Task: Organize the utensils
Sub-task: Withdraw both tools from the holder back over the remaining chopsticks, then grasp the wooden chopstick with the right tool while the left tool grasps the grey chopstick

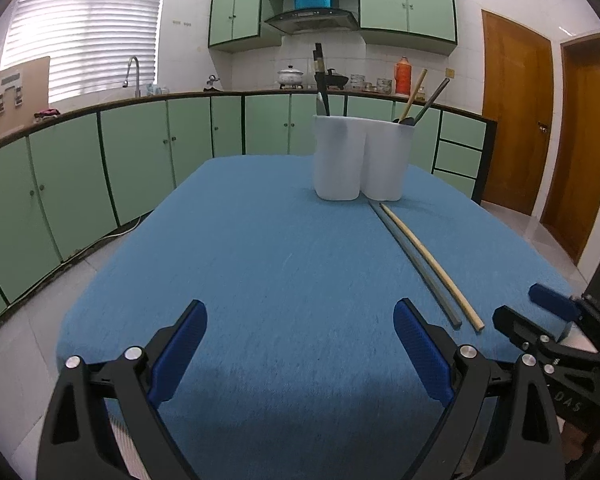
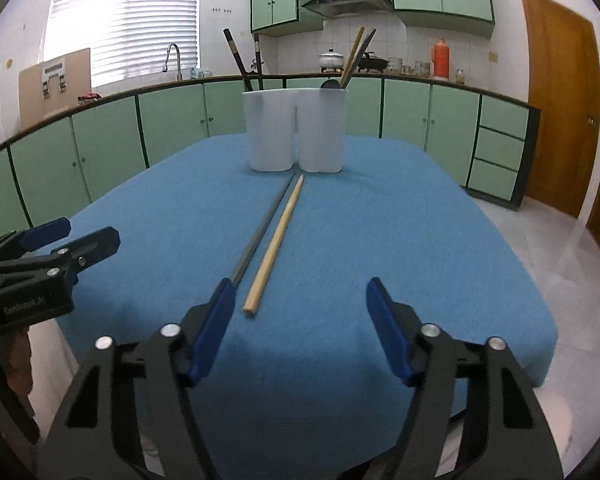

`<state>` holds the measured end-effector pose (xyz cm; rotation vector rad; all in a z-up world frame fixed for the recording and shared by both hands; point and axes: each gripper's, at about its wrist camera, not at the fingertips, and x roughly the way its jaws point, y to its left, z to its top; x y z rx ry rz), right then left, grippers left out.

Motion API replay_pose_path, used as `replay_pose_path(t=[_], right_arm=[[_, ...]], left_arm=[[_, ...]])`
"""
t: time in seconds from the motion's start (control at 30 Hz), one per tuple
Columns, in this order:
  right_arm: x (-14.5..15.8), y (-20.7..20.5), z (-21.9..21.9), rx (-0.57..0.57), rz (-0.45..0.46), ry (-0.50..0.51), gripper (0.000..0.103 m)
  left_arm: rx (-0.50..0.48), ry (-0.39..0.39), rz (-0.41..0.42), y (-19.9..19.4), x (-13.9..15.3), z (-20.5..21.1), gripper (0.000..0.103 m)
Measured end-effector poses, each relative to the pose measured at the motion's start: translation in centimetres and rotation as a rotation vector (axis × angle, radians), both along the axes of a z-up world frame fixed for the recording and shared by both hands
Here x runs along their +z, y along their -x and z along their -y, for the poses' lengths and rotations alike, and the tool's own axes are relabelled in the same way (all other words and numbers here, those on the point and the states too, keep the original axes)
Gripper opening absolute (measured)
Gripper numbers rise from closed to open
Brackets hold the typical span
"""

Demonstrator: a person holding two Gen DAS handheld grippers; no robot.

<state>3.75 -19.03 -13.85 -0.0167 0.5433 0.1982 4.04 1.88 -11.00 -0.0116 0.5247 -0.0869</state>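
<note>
Chopsticks, two loose ones, lie side by side on the blue tablecloth (image 2: 380,240): a grey chopstick (image 2: 260,232) and a wooden chopstick (image 2: 278,242), nearly touching at the far tips, slightly splayed at the near ends. We read their long axis as running from us toward the white holder (image 2: 296,132), far tips stopping just short of its base, near ends pointing back at our grippers. Holder has two compartments; the left one has dark chopsticks (image 2: 242,60), the right one has a wooden and a grey stick plus a dark utensil we cannot identify. Our right gripper (image 2: 300,328) is spread wide, nothing between its fingers, and the near ends lie just ahead, off its left finger (image 2: 214,328), so it looks the nearer one for the pick. Our left gripper (image 1: 300,354) is also wide and empty; from it the pair sits off to the right, beyond its right finger (image 1: 420,354). Next we probably shift the right gripper left and close across the stick's width.
</note>
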Motion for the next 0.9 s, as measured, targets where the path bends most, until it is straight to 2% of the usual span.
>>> replay_pose_path(t=[0.1,0.47,0.9], right_arm=[[-0.4,0.4,-0.5,-0.006,0.019,0.004,0.055],[-1.9,0.5,-2.5,-0.012,0.045,0.029,0.023],[-2.6,-0.1,-2.9,-0.045,0.092,0.041,0.012]], left_arm=[[-0.001,0.003,0.006,0.5,0.0,-0.1,0.092],[-0.008,0.006,0.017,1.3,0.1,-0.1,0.092],[-0.012,0.017,0.005,1.1,-0.2,-0.3,0.092]])
